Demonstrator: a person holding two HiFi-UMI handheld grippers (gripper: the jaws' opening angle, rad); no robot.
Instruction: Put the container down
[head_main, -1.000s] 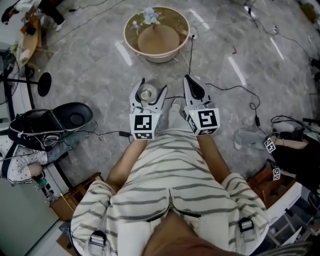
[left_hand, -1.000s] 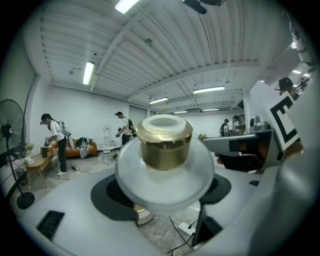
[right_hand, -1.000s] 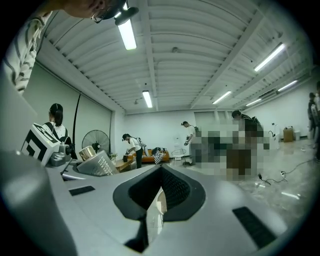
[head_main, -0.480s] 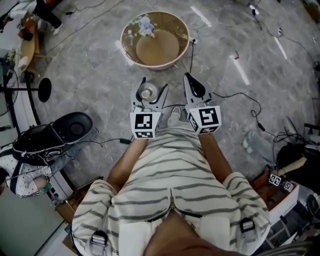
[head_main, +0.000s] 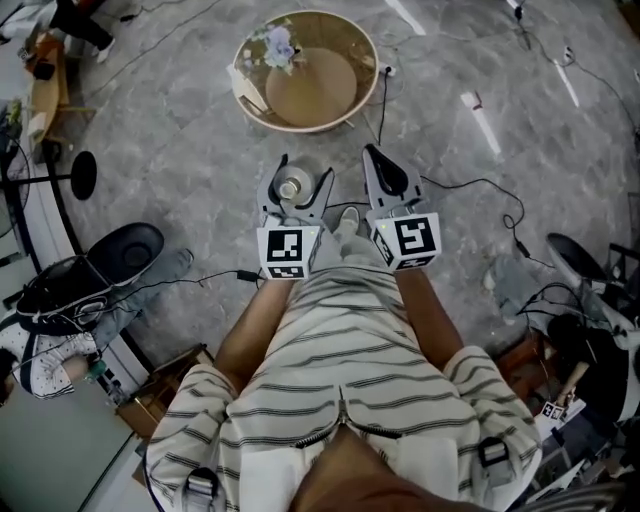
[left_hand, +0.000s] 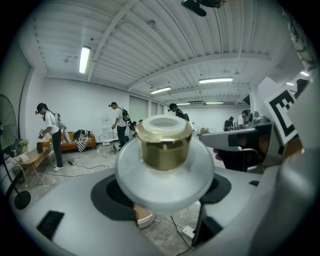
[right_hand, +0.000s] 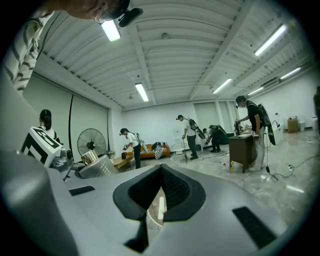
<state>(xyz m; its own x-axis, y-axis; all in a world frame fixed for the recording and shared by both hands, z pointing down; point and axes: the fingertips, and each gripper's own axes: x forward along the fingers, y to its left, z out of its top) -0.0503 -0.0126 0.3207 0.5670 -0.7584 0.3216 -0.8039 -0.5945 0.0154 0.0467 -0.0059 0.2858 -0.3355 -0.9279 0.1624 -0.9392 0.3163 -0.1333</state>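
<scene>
A frosted white container (head_main: 292, 186) with a gold collar (left_hand: 164, 145) sits upright between the jaws of my left gripper (head_main: 294, 183), and the pads press on its wide body (left_hand: 165, 180). The left gripper (left_hand: 165, 200) is held level in front of the person's waist, above the grey marble floor. Beside it on the right, my right gripper (head_main: 374, 156) has its jaws together with nothing in them. In the right gripper view the right gripper (right_hand: 160, 197) shows only a thin slit, and the held container (right_hand: 96, 164) appears at the left.
A round beige basin (head_main: 300, 124) holding flowers (head_main: 275, 44) stands on the floor ahead. Black cables (head_main: 470, 185) cross the floor. Dark bags (head_main: 95, 265) and a stand's round base (head_main: 82, 175) lie at the left. Several people stand in the room (left_hand: 50, 135).
The floor and the basin have slid in the head view as the person moves forward. Both grippers keep their pose, and the container stays in the left one.
</scene>
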